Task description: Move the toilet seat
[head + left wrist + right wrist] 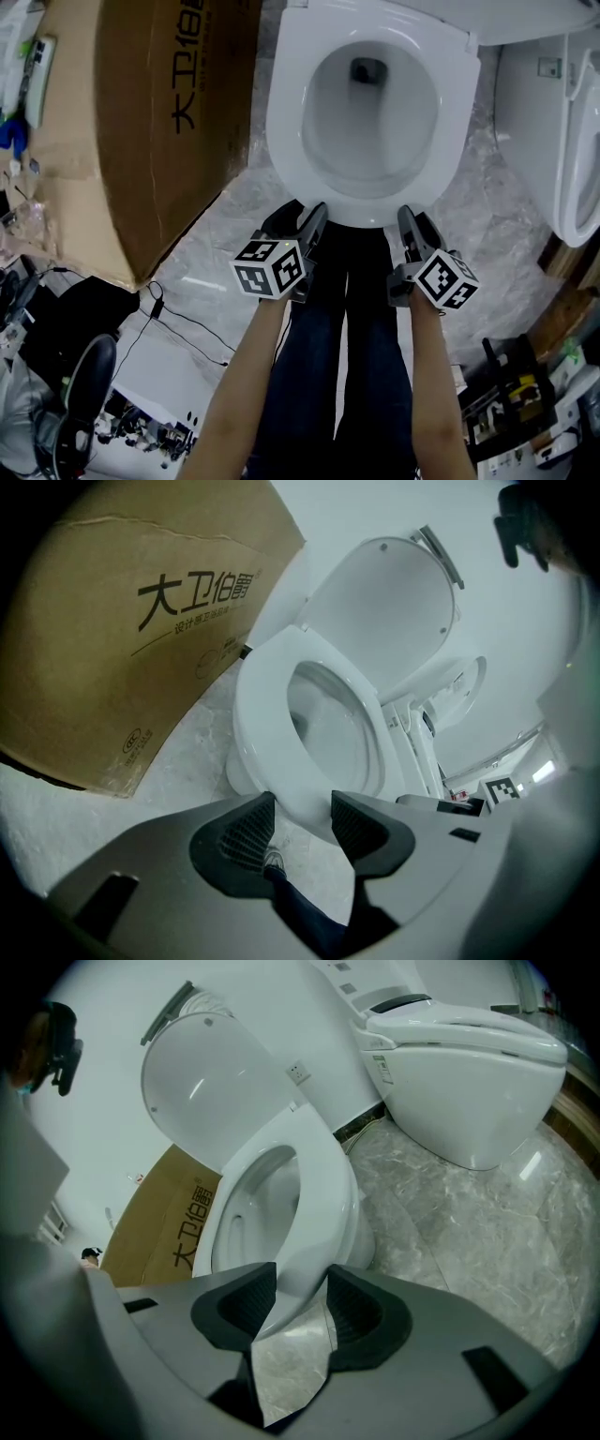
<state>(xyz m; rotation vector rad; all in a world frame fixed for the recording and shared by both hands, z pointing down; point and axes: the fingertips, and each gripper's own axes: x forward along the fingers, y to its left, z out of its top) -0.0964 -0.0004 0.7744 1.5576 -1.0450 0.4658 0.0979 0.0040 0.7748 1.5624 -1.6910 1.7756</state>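
The white toilet seat (286, 122) lies down on the bowl, its lid (384, 611) standing upright behind it. My left gripper (300, 216) is at the seat's front left rim and my right gripper (415, 220) at the front right. In the left gripper view the jaws (302, 817) stand apart with the seat (258, 705) and the bowl's front showing between them. In the right gripper view the seat's (323, 1185) front rim reaches in between the jaws (300, 1293). It lies by the left pad, and floor shows between it and the right pad.
A large cardboard box (141, 112) stands close on the toilet's left. A second white toilet (553, 122) is on the right. The person's legs in jeans (347, 375) are below the grippers. Black cables (178, 319) and clutter lie on the floor at lower left and right.
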